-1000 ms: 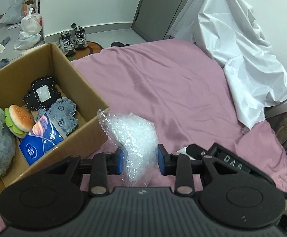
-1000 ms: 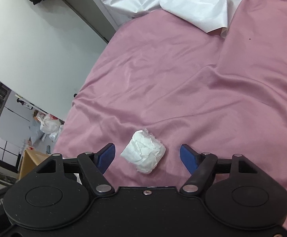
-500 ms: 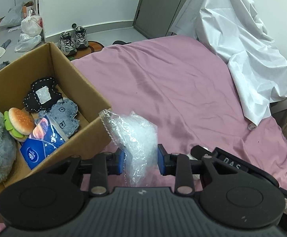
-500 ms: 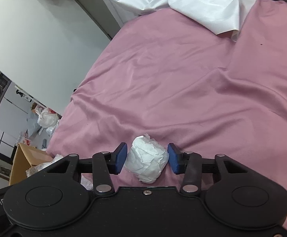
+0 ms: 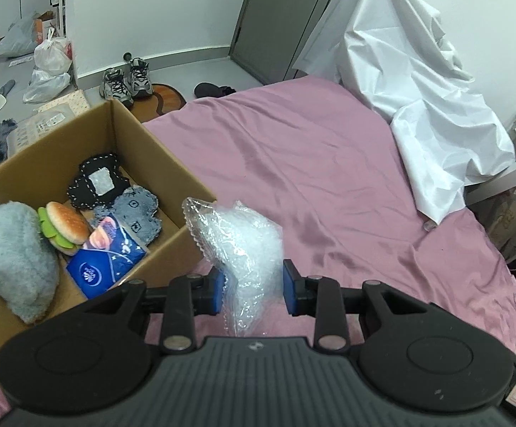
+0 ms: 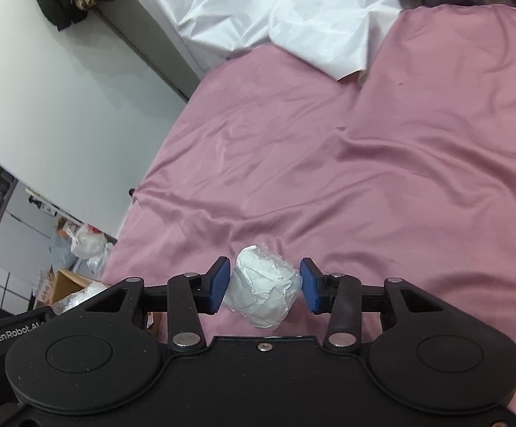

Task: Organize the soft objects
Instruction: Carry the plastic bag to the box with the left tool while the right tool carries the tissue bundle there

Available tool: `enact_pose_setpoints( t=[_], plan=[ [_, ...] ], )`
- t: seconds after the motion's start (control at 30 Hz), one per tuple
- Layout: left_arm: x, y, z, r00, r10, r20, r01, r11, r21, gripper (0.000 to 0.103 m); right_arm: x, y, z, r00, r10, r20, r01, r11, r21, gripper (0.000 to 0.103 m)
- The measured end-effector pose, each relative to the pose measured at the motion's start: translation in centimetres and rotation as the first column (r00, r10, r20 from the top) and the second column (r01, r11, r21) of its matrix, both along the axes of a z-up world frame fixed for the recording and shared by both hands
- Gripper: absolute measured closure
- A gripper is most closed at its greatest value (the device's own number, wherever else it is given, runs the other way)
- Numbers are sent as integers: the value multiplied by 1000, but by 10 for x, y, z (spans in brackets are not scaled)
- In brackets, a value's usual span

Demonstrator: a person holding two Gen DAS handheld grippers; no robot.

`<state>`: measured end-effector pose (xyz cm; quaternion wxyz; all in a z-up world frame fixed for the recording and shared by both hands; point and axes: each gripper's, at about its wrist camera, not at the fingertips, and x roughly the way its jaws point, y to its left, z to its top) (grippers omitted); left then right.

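1. My left gripper [image 5: 250,290] is pinching a clear crinkly plastic bag of white fluff [image 5: 238,245] between its blue pads. The bag hangs just past the near corner of the open brown cardboard box [image 5: 158,149], which sits at ten o'clock from my fingers
2. My right gripper [image 6: 261,290] has just closed its jaws, and they now squeeze a small white crumpled paper ball wrapped in thin plastic [image 6: 263,290] above the pink bed sheet [image 6: 382,178]
3. I should hold both softly, because hard squeezing could make them slip or pop out
4. I think the bag goes first: I lift it over the box wall, toward ten o'clock
5. I drop it in the free spot, beside the toy burger [image 5: 66,226] and the fuzzy grey plush [image 5: 12,256]
6. Then I bring the ball the same way
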<state>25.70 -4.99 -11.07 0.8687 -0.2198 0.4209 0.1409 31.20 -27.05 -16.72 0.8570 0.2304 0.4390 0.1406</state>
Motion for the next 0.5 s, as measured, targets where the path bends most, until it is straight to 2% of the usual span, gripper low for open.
enact_pose_setpoints(
  t=[0.5],
  plan=[
    [-46,8,27,999,-35,33,35,999,-12,72,-68,-17,30,996,-63,69,60,997,47,61]
  ],
)
